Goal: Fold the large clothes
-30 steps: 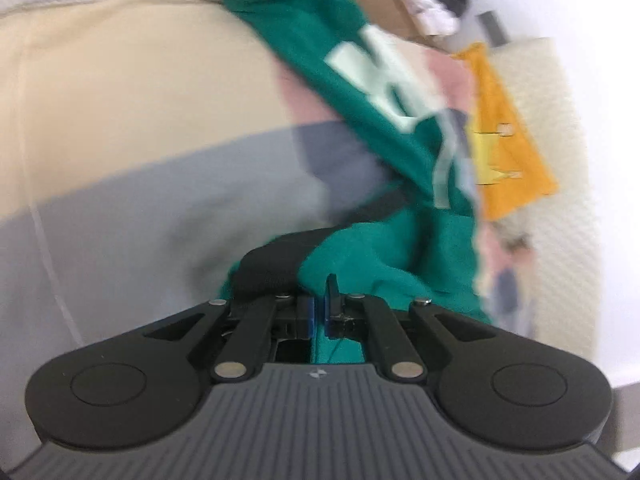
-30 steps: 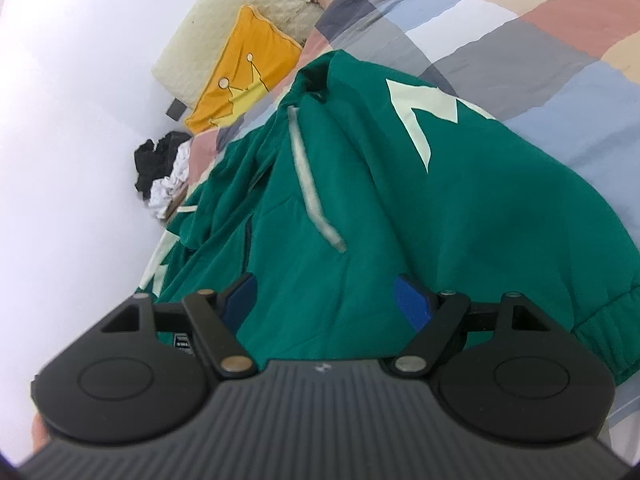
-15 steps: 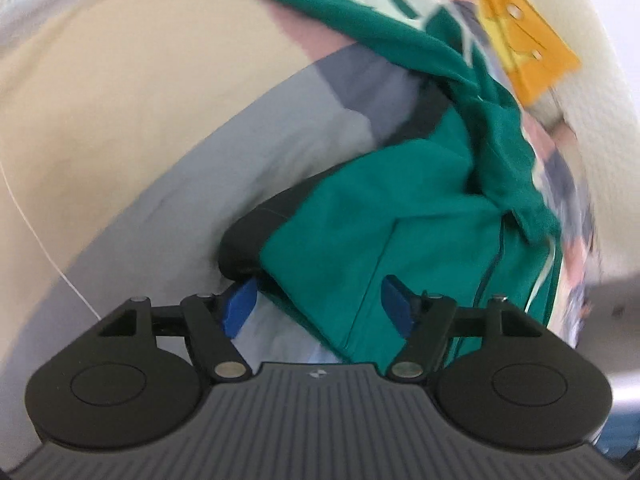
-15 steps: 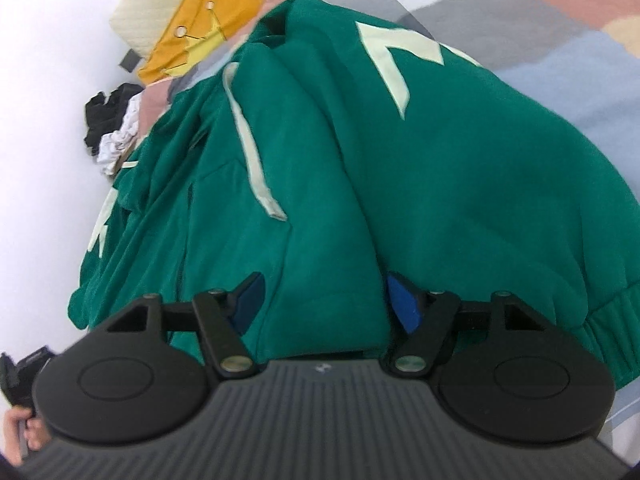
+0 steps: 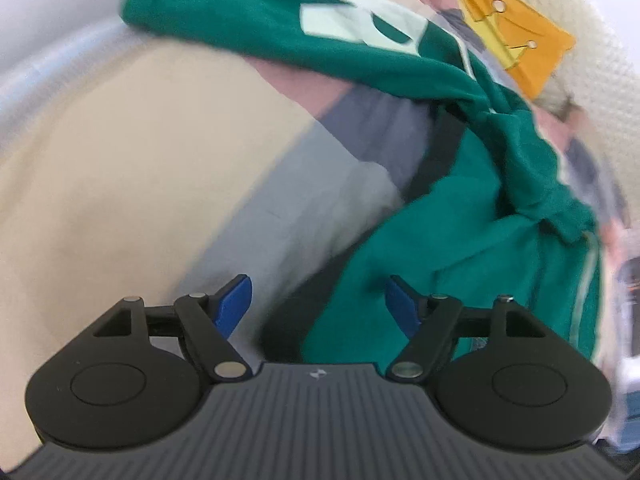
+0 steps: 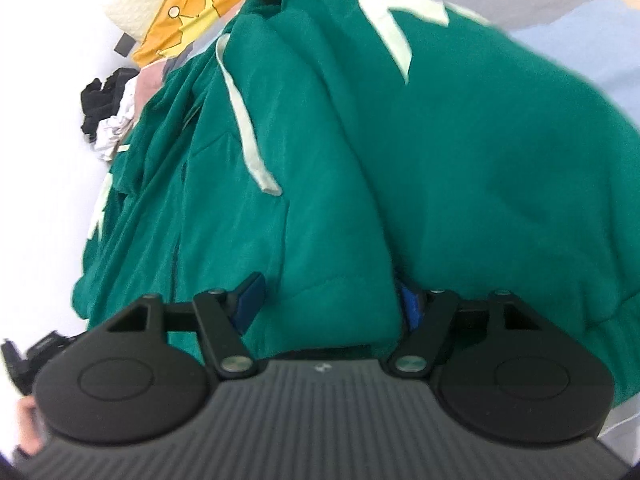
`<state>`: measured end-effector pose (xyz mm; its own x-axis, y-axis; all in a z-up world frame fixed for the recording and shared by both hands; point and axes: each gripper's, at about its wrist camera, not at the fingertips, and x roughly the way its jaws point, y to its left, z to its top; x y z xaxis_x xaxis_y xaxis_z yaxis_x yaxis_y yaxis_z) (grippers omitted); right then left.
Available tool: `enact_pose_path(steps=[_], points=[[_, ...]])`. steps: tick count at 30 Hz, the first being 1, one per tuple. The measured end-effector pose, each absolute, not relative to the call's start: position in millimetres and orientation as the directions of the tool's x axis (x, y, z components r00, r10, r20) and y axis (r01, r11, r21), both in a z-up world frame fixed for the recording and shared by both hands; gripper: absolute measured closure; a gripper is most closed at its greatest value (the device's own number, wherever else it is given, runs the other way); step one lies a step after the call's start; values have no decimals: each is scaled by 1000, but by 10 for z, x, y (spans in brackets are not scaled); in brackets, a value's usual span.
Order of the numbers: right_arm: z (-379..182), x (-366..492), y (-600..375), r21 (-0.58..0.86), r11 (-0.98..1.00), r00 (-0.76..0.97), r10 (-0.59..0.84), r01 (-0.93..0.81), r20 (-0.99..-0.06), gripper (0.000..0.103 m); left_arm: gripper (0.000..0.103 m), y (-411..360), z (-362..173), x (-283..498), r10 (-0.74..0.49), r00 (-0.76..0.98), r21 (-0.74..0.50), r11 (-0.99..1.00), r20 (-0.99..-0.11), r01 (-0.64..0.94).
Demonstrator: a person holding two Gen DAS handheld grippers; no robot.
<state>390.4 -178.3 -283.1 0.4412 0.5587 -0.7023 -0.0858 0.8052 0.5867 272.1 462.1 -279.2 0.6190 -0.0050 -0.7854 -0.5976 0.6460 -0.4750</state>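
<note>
Green hoodie [image 6: 400,160] blurred, right tool [image 6: 328,300] pad [image 6: 410,304] half buried in folds

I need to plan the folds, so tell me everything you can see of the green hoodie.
The green hoodie looks like thick fleece, with pale block lettering, a pale drawstring and dark lining at its edge. It lies crumpled and unfolded on the patchwork bedspread. The open right gripper straddles a fold; the open left gripper hovers at its edge.

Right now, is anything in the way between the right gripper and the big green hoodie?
Nothing visible is. The right gripper is open, and a fold of the big green fleece hoodie already bulges between its blue fingers. Only the hoodie's own pale drawstring lies farther up.
</note>
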Motion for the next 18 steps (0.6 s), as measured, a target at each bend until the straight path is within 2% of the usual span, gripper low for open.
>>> enact_pose_path(steps=[1, 3, 4, 5, 6, 7, 8, 9, 10, 18], points=[[-2834, 3905, -1764, 582, 808, 441, 556, -89, -704, 35, 26, 4637, -2853, 2756, -38, 629, -506, 633, -777, -586], [-2831, 3909, -1751, 580, 810, 443, 554, -90, -704, 47, 30, 4604, -2919, 2837, -54, 619, -500, 646, -784, -577], [-2829, 3909, -1759, 586, 805, 442, 558, -87, -702, 55, 35, 4580, -2939, 2884, -53, 602, -475, 669, -797, -571], [-2823, 3903, -1765, 596, 798, 439, 567, -86, -696, 70, 41, 4547, -2953, 2909, -51, 590, -460, 682, -806, -569], [-2815, 3893, -1770, 613, 785, 433, 585, -89, -686, 76, 46, 4515, -2956, 2925, -45, 580, -443, 695, -813, -566], [-2799, 3880, -1774, 625, 776, 431, 595, -85, -679, 82, 64, 4475, -2945, 2937, -41, 574, -428, 710, -818, -559], [-2766, 3862, -1778, 630, 772, 434, 597, -83, -674, 87, 76, 4445, -2906, 2930, -36, 577, -421, 722, -816, -549], [-2717, 3840, -1790, 638, 765, 435, 607, -91, -665, 88, 79, 4431, -2842, 2896, -22, 590, -422, 722, -807, -549], [-2644, 3808, -1796, 643, 759, 441, 615, -103, -654, 89, 87, 4429, -2762, 2842, -29, 619, -455, 706, -785, -542], [-1837, 3412, -2017, 599, 755, 512, 637, -266, -575, 90, 91, 4233, -1941, 2367, -44, 767, -613, 630, -641, -476]])
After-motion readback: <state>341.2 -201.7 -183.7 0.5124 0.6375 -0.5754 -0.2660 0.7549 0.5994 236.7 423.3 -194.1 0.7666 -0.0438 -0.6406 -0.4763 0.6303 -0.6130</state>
